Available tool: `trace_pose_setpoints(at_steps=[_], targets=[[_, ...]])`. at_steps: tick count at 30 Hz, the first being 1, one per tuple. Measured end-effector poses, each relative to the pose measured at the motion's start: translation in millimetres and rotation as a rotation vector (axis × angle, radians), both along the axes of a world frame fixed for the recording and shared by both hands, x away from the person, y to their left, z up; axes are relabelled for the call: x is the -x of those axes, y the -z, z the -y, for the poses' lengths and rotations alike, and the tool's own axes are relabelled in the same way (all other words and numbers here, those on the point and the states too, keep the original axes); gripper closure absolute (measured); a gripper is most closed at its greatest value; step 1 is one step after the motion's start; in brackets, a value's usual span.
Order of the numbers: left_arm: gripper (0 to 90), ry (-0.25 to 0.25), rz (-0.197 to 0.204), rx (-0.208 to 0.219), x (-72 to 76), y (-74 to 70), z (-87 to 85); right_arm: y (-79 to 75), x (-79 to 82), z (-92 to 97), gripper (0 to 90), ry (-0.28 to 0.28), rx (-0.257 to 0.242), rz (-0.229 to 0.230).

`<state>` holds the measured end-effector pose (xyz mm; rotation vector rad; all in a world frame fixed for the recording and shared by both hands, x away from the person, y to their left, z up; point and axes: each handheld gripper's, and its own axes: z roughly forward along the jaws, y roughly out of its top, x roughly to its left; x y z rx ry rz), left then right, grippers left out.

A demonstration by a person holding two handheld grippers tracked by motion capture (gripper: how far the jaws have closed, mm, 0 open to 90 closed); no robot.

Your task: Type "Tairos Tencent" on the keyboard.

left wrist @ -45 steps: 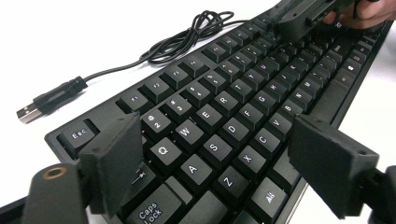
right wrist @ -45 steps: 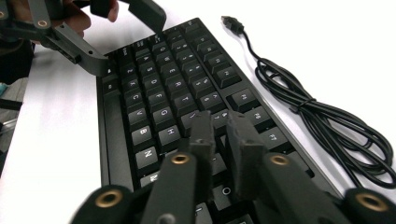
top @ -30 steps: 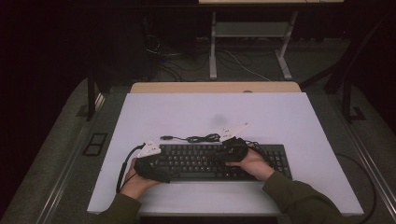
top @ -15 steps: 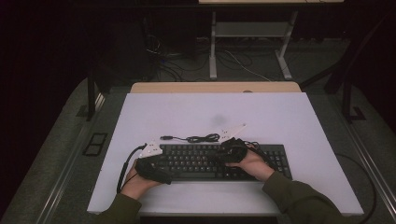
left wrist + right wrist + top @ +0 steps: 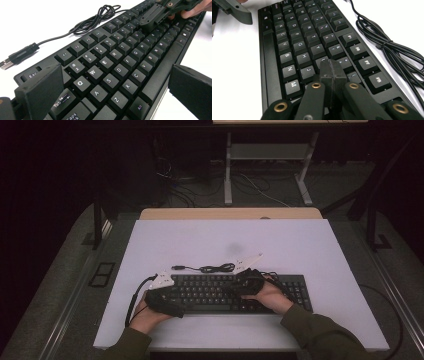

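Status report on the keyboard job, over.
Left gripper open, straddling keyboard end. Right gripper shut, tips on the keys. Cable bundled behind keyboard, clear.

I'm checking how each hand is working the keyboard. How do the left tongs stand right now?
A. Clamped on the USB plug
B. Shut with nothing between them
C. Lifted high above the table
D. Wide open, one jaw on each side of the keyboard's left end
D: in the left gripper view the left tongs stand wide apart, one jaw beyond the far edge and one beyond the near edge of the keyboard at its Esc and Tab end.
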<state>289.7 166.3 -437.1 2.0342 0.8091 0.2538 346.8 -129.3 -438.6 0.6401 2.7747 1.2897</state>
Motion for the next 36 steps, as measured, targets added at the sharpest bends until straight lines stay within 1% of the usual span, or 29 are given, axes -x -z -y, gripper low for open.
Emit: trace_pose_setpoints(at_steps=[12,14,18,36], targets=[[0.0,-0.002,0.000,0.003,-0.3,0.2,-0.2,-1.3,-0.1,0.8,89.4,-0.001,-0.001,0.006],[0.0,-0.002,0.001,0.004,-0.3,0.1,-0.2,-2.4,0.0,1.4,89.4,0.002,-0.010,0.004],[0.0,-0.002,0.001,0.002,-0.2,0.1,-0.2,-2.9,-0.3,2.3,89.3,0.006,-0.007,0.008],[0.0,-0.003,0.001,0.001,-0.1,0.1,-0.2,-5.4,-0.9,4.1,89.3,0.007,-0.023,0.009]])
